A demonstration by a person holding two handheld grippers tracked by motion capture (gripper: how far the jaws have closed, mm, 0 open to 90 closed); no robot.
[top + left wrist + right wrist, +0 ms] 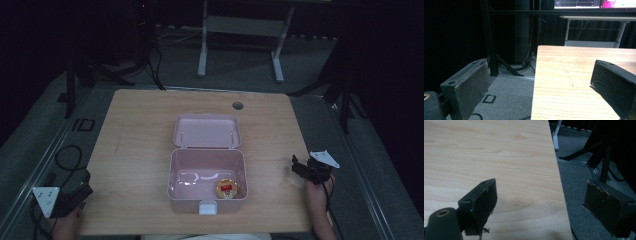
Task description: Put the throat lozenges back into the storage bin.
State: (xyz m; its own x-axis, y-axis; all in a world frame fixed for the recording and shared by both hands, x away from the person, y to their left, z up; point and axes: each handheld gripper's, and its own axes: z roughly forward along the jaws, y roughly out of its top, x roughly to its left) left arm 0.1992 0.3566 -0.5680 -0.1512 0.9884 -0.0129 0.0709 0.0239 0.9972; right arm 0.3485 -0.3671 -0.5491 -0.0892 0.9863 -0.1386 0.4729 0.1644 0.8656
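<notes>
Pink box (207, 170) mid-table, between left hand-held gripper (80, 196), right hand-held gripper (300, 169), both well apart

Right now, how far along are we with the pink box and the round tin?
Looks done: the round tin lies inside the pink box, near its front right corner. In hand: nothing; the left gripper and right gripper sit open at the table edges, away from the box. Likely left: closing the lid, which lies open behind.
</notes>
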